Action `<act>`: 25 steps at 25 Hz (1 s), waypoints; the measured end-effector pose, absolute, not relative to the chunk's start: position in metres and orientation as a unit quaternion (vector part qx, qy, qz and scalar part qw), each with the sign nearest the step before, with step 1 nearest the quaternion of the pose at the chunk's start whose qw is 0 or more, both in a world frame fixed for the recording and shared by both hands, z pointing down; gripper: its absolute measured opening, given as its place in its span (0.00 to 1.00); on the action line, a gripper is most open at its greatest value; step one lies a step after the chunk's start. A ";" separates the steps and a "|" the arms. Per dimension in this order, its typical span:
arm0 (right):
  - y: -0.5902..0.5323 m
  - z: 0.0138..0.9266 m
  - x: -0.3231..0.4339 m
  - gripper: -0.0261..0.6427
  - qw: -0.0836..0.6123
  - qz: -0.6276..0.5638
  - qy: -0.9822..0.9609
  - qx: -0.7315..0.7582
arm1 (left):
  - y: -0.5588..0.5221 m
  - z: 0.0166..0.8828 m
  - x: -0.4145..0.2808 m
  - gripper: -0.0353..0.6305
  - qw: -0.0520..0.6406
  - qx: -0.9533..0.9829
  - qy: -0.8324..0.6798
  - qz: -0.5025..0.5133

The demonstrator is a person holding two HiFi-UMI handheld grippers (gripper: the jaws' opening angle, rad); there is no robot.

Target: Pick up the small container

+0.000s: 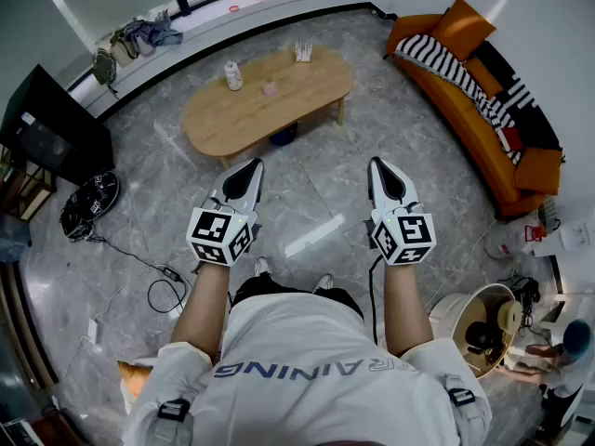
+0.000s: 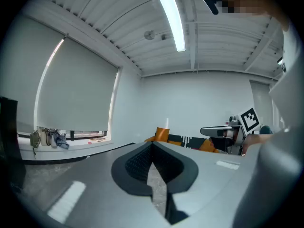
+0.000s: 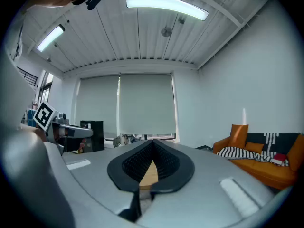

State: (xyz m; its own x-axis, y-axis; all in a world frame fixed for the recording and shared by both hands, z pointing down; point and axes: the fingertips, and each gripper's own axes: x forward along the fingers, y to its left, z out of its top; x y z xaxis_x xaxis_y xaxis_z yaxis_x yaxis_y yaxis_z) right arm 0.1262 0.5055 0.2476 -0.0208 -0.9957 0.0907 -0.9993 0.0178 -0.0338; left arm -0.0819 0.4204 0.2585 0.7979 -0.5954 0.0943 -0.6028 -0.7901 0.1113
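Looking down, we can barely make out the small container on the bench, well ahead, tiny beside a white bottle. Our left gripper and right gripper are both pressed together, empty.

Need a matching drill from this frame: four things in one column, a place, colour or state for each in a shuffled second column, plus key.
1. sofa
2. coffee table
3. small container
4. right hand-held gripper

A. jaws shut, nothing held
B. orange, at the right of the head view
C. oval, light wood
D. pinkish, standing on the table top

Pairs: 1-B; 2-C; 3-D; 4-A
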 end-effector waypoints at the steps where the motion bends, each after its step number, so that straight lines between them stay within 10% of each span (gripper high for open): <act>1: 0.504 0.248 0.125 0.06 0.021 0.045 -0.714 0.699 | 0.419 0.259 -0.083 0.06 0.068 0.945 -0.317 0.028; 25: 0.436 0.262 0.080 0.06 0.018 0.051 -0.705 0.708 | 0.355 0.287 -0.134 0.06 0.102 0.943 -0.314 0.032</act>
State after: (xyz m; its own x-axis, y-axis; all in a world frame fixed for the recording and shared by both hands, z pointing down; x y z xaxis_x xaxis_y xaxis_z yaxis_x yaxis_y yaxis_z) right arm 0.0798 0.4364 0.2622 0.0019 -0.9953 0.0973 -0.9989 -0.0064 -0.0455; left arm -0.1336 0.3552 0.2870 0.8011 -0.5856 0.1237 -0.5985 -0.7824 0.1722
